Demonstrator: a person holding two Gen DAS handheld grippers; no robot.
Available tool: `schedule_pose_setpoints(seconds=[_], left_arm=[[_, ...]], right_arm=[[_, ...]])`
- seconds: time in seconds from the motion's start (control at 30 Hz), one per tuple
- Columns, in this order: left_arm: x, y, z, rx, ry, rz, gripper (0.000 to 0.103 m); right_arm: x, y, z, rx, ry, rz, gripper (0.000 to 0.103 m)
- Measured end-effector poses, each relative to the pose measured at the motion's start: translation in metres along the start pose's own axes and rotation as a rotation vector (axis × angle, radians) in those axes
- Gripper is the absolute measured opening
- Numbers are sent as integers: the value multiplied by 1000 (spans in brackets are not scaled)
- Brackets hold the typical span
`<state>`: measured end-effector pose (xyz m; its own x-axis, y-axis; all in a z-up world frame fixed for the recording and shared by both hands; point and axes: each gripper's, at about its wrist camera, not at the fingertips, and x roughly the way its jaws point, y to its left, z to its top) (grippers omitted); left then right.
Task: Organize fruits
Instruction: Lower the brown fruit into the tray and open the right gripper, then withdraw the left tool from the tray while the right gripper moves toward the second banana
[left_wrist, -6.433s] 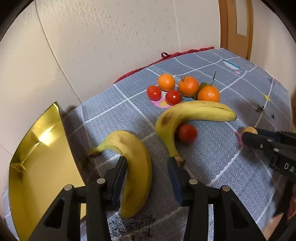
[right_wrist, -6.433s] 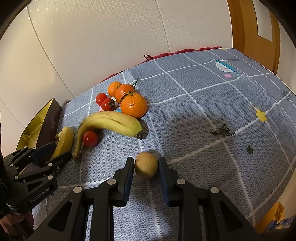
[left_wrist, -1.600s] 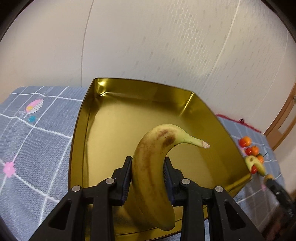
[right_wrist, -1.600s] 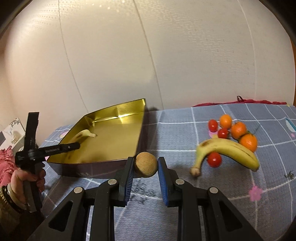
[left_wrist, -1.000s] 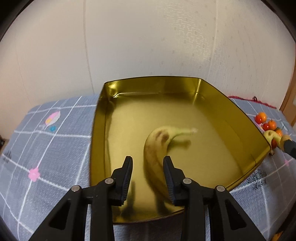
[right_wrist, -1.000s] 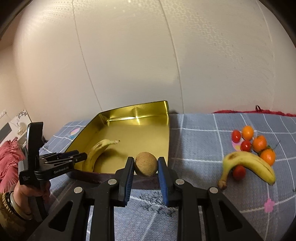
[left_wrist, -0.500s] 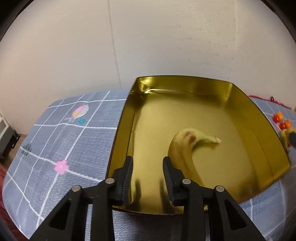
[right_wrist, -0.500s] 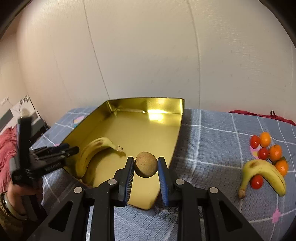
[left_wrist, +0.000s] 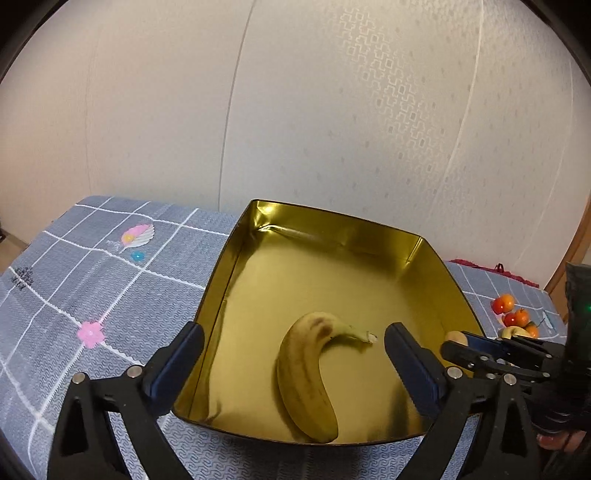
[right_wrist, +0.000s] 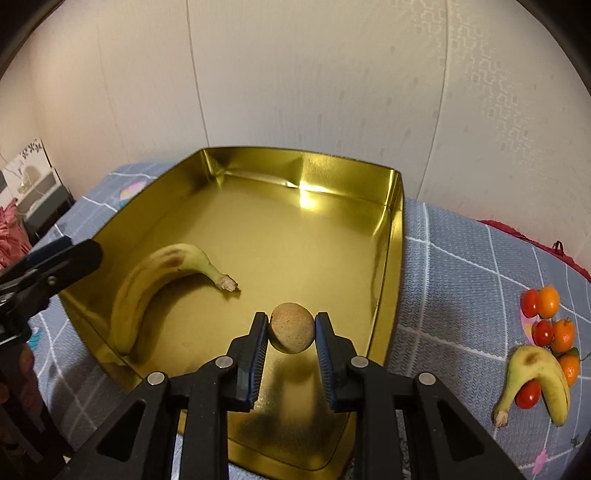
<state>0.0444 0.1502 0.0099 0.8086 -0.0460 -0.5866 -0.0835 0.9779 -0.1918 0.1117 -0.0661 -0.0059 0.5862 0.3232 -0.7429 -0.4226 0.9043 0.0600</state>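
While the round fruit hangs above the tray floor: release turns on what lies straight beneath, judged bare gold.

Right gripper (right_wrist: 291, 332): clenched on a small brown round fruit (right_wrist: 291, 332), lower centre of the right wrist view, both blue pads pressed to its sides.

Fruit versus tray: inside the rim of the gold tray (right_wrist: 395, 236), over its near right part; a dark shadow falls on the floor just below, so judged lifted clear and not resting.

Left gripper (left_wrist: 291, 360): released, jaws spread wide, holding nothing; lower centre of the left wrist view, at the tray's near edge.

Banana (right_wrist: 155, 284): flat on the tray floor, left of centre in the right wrist view; long axis curving from lower left up to the stem tip pointing right, toward the held fruit but apart from it.

Nearer tool: right, already holding the fruit; left beside the banana only.

Next move, as judgement: short drop and open, keeping right of the stem tip.

Left on the cloth: second banana (right_wrist: 535, 380), tomatoes (right_wrist: 529, 394) and oranges (right_wrist: 562, 334), right edge of the right wrist view, well apart from the tray.
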Motion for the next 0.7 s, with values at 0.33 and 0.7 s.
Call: schedule_pose_setpoints(seconds=[0.33,0.7], left_arm=[[2,8,-1,-87,44,16,103],[4,1,-1,-100,65,3,103]], right_arm=[[12,4,3,-44,34,-39,30],[-29,-11,-7,27,-76,-31,33]])
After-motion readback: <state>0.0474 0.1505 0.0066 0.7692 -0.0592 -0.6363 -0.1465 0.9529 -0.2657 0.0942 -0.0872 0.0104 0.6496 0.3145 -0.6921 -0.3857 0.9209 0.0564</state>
